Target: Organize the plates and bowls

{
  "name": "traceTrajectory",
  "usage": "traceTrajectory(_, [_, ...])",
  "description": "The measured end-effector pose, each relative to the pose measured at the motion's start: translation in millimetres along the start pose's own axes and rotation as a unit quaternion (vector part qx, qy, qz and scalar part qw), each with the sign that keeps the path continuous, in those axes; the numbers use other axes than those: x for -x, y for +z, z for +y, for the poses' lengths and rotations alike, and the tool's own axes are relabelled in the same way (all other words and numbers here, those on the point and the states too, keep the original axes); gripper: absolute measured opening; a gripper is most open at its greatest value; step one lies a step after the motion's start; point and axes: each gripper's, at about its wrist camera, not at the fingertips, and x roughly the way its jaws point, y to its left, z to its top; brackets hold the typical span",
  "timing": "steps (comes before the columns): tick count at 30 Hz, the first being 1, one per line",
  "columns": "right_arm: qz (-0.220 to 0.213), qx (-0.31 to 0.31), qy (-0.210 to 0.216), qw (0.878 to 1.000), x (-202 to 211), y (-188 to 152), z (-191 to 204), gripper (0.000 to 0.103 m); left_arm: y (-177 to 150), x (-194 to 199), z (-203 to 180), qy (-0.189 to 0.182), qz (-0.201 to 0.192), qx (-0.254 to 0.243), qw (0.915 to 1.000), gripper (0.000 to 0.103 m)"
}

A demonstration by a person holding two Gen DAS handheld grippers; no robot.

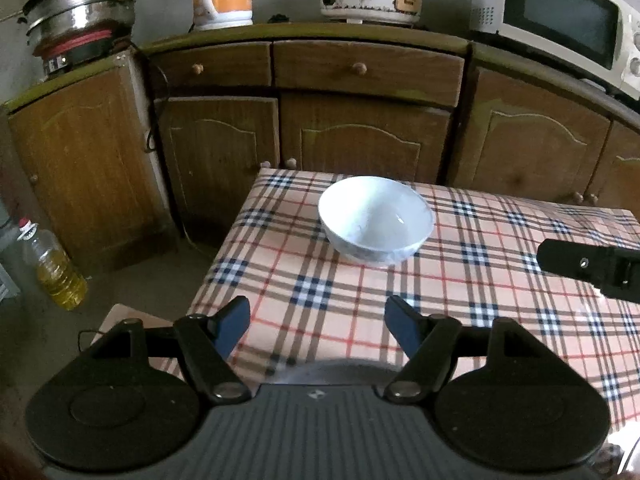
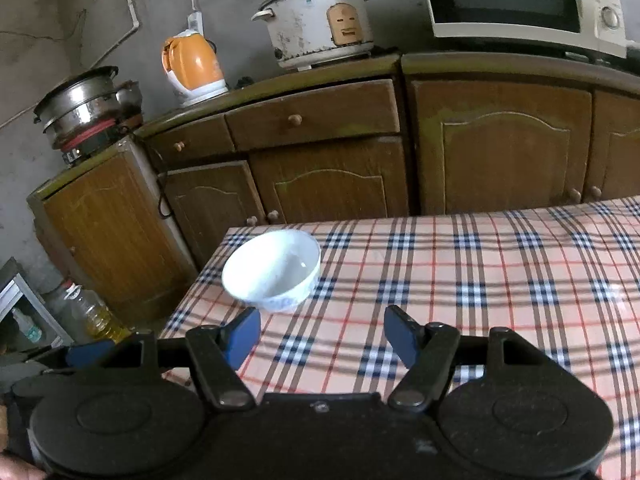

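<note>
Left gripper [image 1: 318, 322] jaws apart, empty; white bowl [image 1: 376, 220] dead ahead, slightly right, upright, no long axis. Right gripper [image 2: 322, 334] also unclenched, empty; bowl ahead-left. Left looks better aligned.

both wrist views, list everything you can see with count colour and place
bowl: 1, white, table's far left corner
tablecloth: 1, plaid, over table
cabinets: brown row behind table
kettle: 1, orange, counter
rice cooker: 1, white, counter
microwave: 1, cream, counter right
metal pots: stacked, left cabinet
oil bottle: 1, yellow, floor left
left gripper: open, empty
right gripper: open, empty
</note>
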Motion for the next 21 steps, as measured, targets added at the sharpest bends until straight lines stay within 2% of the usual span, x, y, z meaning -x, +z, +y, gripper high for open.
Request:
traceTrajectory(8, [0.005, -0.007, 0.001, 1.0, -46, 16, -6, 0.081, 28, -42, 7, 0.003, 0.016, 0.003, 0.9999, 0.076])
traceTrajectory(14, [0.025, -0.044, 0.019, 0.999, -89, 20, -14, 0.081, 45, -76, 7, -0.011, 0.023, 0.006, 0.9996, 0.076])
traceTrajectory(17, [0.032, -0.031, 0.012, 0.999, -110, 20, -9, 0.081, 49, -91, 5, -0.001, 0.025, -0.002, 0.9997, 0.076])
traceTrajectory(21, [0.037, -0.022, 0.012, 0.999, -133, 22, -4, 0.081, 54, -110, 9, 0.003, 0.026, 0.012, 0.9996, 0.074])
